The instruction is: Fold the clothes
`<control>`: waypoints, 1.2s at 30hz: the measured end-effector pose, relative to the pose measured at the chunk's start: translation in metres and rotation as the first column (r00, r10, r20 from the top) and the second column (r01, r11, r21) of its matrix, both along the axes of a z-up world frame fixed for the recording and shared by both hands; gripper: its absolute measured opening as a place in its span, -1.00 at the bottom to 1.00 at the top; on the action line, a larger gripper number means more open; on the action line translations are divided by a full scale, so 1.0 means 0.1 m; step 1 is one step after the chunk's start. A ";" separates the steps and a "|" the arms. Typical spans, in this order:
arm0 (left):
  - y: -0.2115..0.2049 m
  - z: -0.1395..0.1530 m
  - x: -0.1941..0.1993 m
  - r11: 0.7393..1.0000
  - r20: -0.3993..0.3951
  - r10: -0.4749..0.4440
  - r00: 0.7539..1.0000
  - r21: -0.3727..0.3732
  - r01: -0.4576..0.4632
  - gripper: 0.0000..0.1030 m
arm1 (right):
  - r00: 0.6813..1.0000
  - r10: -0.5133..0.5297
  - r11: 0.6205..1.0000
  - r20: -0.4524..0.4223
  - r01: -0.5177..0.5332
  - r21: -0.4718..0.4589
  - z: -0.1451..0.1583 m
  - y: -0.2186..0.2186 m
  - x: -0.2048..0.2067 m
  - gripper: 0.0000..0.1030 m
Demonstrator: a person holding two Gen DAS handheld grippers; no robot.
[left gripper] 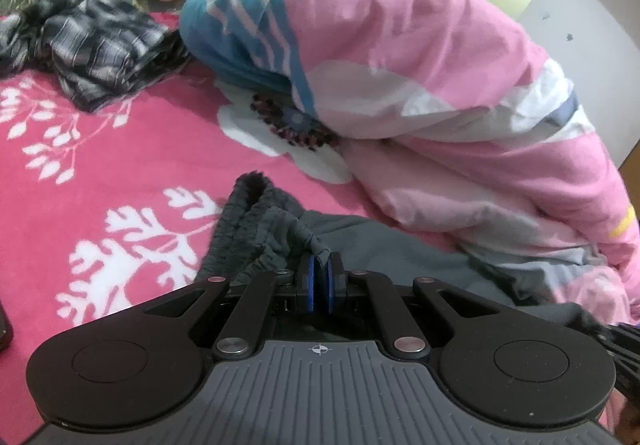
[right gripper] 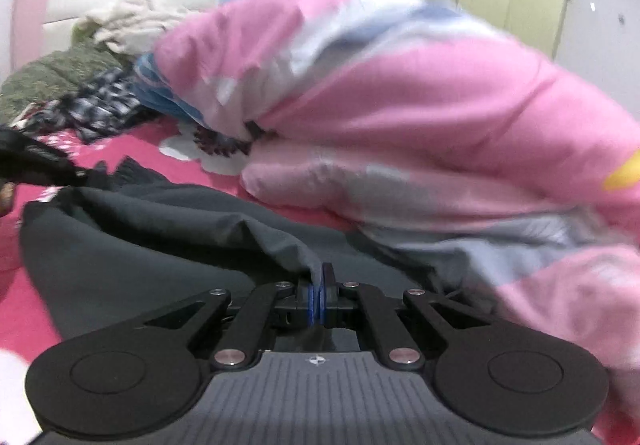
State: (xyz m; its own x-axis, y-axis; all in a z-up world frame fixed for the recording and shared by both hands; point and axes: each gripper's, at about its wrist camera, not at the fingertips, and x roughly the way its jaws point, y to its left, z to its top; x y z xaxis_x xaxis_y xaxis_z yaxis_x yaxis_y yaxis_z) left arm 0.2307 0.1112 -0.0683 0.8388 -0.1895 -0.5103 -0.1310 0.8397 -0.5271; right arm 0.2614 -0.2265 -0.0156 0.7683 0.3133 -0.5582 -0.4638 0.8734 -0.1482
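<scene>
Both grippers, left gripper (left gripper: 319,271) and right gripper (right gripper: 319,287), have jaws pinched tight on the dark grey garment (right gripper: 160,245), which lies rumpled on the pink floral bed (left gripper: 100,165) beside the quilt (left gripper: 420,85), no fold made yet.

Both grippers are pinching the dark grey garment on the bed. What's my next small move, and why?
Probably draw the two grippers apart. The left gripper and right gripper each clamp the dark grey garment, which sags wrinkled against the pink duvet.
</scene>
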 end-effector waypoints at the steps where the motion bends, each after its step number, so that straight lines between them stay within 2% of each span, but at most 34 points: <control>1: 0.01 -0.03 0.01 1.000 0.000 0.002 1.000 -0.004 -0.002 -0.86 | 1.000 -0.012 1.000 -0.025 0.013 0.013 -0.09 0.00 0.09 -0.94; 4: 0.05 -0.08 0.03 1.000 0.006 0.004 1.000 -0.016 -0.004 -0.72 | 0.992 -0.056 0.996 -0.111 0.063 0.055 -0.34 -0.04 0.34 -0.87; 5: 0.05 -0.07 0.02 1.000 0.014 0.004 1.000 -0.016 -0.004 -0.55 | 0.987 -0.075 0.994 -0.139 0.086 0.070 -0.39 -0.06 0.39 -0.82; 6: 0.06 -0.05 -0.01 1.000 0.026 0.013 1.000 -0.009 -0.013 -0.23 | 0.982 -0.094 0.990 -0.166 0.109 0.084 -0.44 -0.08 0.44 -0.66; 7: 0.07 -0.02 -0.06 1.000 0.045 0.026 0.999 0.003 -0.027 -0.07 | 0.975 -0.113 0.986 -0.192 0.133 0.096 -0.48 -0.11 0.48 -0.40; 8: 0.07 0.01 -0.12 0.999 0.066 0.036 0.997 0.022 -0.038 0.21 | 0.970 -0.132 0.982 -0.205 0.157 0.109 -0.49 -0.14 0.50 -0.26; 9: 0.07 0.05 -0.19 0.998 0.087 0.045 0.995 0.043 -0.049 0.39 | 0.965 -0.152 0.976 -0.215 0.181 0.122 -0.49 -0.18 0.51 -0.09; 10: 0.07 0.09 -0.26 0.996 0.108 0.054 0.993 0.063 -0.061 0.43 | 0.961 -0.163 0.970 -0.221 0.198 0.143 -0.47 -0.23 0.51 -0.06; 11: 0.07 0.11 -0.33 0.995 0.116 0.046 0.992 0.080 -0.055 0.47 | 0.961 -0.162 0.963 -0.225 0.203 0.176 -0.43 -0.29 0.48 0.06; 13: 0.06 0.15 -0.46 0.994 0.115 0.020 0.993 0.107 -0.032 0.52 | 0.961 -0.152 0.946 -0.232 0.210 0.248 -0.34 -0.41 0.40 0.50; 17: -0.03 0.17 -0.68 0.995 0.058 -0.024 0.998 0.101 0.018 0.53 | 0.964 -0.140 0.908 -0.227 0.216 0.359 -0.09 -0.63 0.17 0.78; 19: -0.06 0.16 -0.79 0.996 0.041 -0.051 0.998 0.080 0.048 0.53 | 0.962 -0.150 0.883 -0.227 0.233 0.407 0.05 -0.76 0.02 0.82; 21: -0.08 0.14 -0.87 0.996 0.031 -0.073 0.997 0.044 0.071 0.53 | 0.957 -0.163 0.835 -0.241 0.263 0.484 0.15 -0.94 -0.24 0.88; 23: -0.10 0.10 -0.89 0.995 0.019 -0.100 0.995 -0.004 0.101 0.54 | 0.949 -0.175 0.769 -0.263 0.299 0.565 0.20 -1.13 -0.52 0.92; 24: -0.12 0.07 -0.88 0.994 0.007 -0.110 0.994 -0.020 0.110 0.54 | 0.939 -0.181 0.723 -0.291 0.328 0.608 0.18 -1.22 -0.71 0.92; 27: -0.15 -0.01 -0.83 0.993 -0.023 -0.109 0.994 -0.048 0.107 0.53 | 0.907 -0.157 0.604 -0.391 0.402 0.688 -0.03 -1.40 -1.16 0.92; 28: -0.15 -0.04 -0.81 0.993 -0.031 -0.102 0.994 -0.055 0.100 0.53 | 0.892 -0.149 0.581 -0.427 0.429 0.692 -0.12 -1.42 -1.28 0.92; 32: -0.16 -0.15 -0.73 0.994 -0.063 -0.077 0.995 -0.080 0.071 0.53 | 0.800 -0.132 0.555 -0.585 0.549 0.625 -0.49 -1.35 -1.59 0.92; 34: -0.16 -0.20 -0.69 0.994 -0.079 -0.064 0.995 -0.092 0.057 0.53 | 0.778 -0.119 0.547 -0.616 0.569 0.613 -0.61 -1.29 -1.64 0.92; 36: -0.16 -0.21 -0.64 0.994 -0.074 -0.051 0.996 -0.095 0.044 0.53 | 0.778 -0.136 0.550 -0.614 0.574 0.606 -0.64 -1.23 -1.62 0.92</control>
State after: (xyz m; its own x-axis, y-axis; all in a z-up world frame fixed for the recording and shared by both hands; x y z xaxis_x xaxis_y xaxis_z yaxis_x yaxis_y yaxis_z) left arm 0.1668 0.0955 -0.0894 0.7870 -0.2783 -0.5506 -0.1349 0.7933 -0.5937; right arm 0.0995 -0.3499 -0.0793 0.6349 0.5280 -0.5641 0.1031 0.6656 0.7391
